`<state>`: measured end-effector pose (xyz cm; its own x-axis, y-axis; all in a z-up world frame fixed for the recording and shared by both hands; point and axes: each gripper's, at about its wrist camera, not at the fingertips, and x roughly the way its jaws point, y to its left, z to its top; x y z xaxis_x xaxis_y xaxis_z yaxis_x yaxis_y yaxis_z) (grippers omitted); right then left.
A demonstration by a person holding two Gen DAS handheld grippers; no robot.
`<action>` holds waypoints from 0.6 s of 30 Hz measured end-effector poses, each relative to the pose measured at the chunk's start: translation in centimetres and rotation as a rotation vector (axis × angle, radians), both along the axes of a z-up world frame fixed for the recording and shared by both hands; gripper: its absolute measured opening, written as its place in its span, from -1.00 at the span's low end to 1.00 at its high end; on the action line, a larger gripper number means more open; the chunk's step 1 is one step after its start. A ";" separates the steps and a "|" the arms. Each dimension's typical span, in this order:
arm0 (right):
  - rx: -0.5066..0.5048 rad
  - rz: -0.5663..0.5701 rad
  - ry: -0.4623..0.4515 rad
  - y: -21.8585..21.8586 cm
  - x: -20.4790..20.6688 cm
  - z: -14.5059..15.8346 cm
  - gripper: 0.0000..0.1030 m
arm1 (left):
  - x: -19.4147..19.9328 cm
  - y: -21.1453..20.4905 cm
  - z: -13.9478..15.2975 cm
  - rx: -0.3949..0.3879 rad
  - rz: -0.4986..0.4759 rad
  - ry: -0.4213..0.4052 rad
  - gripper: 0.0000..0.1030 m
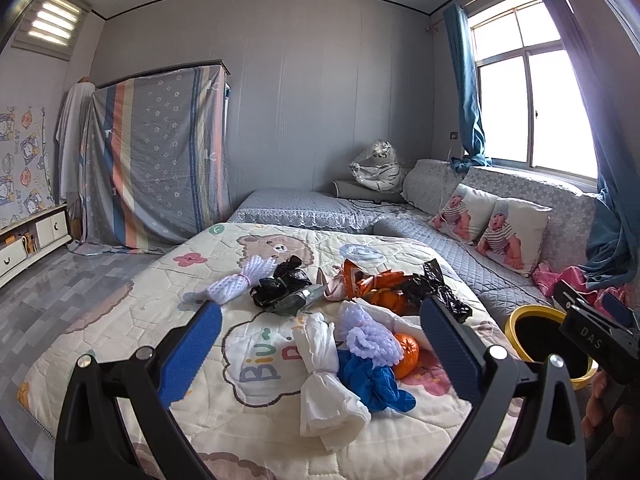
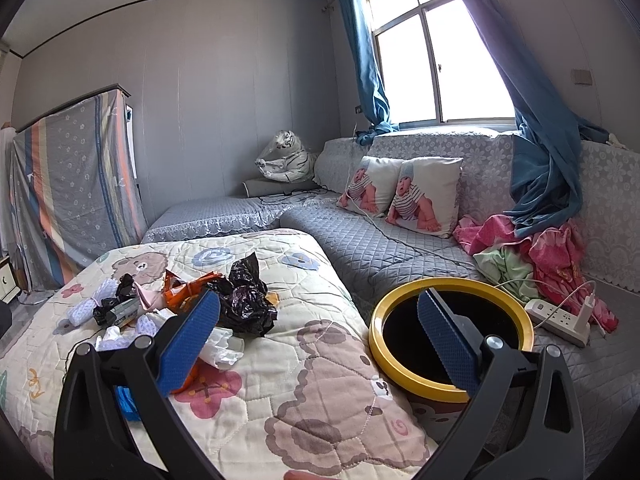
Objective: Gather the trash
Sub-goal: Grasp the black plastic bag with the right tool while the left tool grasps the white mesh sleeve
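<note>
Trash lies on a cartoon quilt [image 1: 120,332]: a white tissue wad [image 1: 328,392], a blue glove [image 1: 372,380], purple foam nets [image 1: 370,338], an orange [image 1: 406,354], black bags [image 1: 280,286] and an orange wrapper [image 1: 372,280]. My left gripper [image 1: 320,350] is open and empty, held above the tissue and glove. A yellow-rimmed bin [image 2: 448,340] stands right of the quilt; it also shows in the left wrist view [image 1: 540,344]. My right gripper [image 2: 320,340] is open and empty, between the trash pile and the bin. A black bag [image 2: 246,300] lies ahead of it.
A grey quilted sofa [image 2: 360,248] with two baby-print pillows [image 2: 424,196] runs along the window. Pink and green cloth [image 2: 540,256] and a power strip [image 2: 560,320] with a charger lie beside the bin. A draped cabinet [image 1: 160,156] stands at the far left.
</note>
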<state>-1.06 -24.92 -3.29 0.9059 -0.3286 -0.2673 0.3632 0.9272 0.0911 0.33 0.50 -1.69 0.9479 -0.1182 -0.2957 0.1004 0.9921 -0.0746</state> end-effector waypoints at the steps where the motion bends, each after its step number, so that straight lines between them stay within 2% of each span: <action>1: 0.005 0.002 0.009 -0.2 0.3 -0.1 0.84 | 0.3 0.0 -0.2 -0.010 -0.019 0.013 0.87; 5: 0.006 0.025 0.055 -0.8 1.8 -0.7 0.84 | 1.6 0.2 -1.1 -0.033 -0.057 0.055 0.87; 10: 0.042 0.110 0.128 -1.5 4.5 -1.9 0.84 | 4.2 1.3 -1.9 -0.059 -0.048 0.098 0.87; 12: 0.078 0.172 0.171 -2.0 6.2 -2.3 0.84 | 5.8 2.0 -1.8 -0.033 -0.025 0.099 0.87; 15: 0.106 0.243 0.221 -2.8 9.2 -2.7 0.84 | 8.7 3.9 -1.5 0.053 0.021 0.081 0.87; 18: 0.101 0.300 0.282 -2.9 12.6 -2.9 0.84 | 12.5 6.7 -1.2 0.057 -0.010 0.138 0.87</action>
<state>11.55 -27.84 -6.24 0.8440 -0.0212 -0.5359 0.1025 0.9872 0.1223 12.83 7.16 -2.93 0.8967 -0.1072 -0.4294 0.1034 0.9941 -0.0323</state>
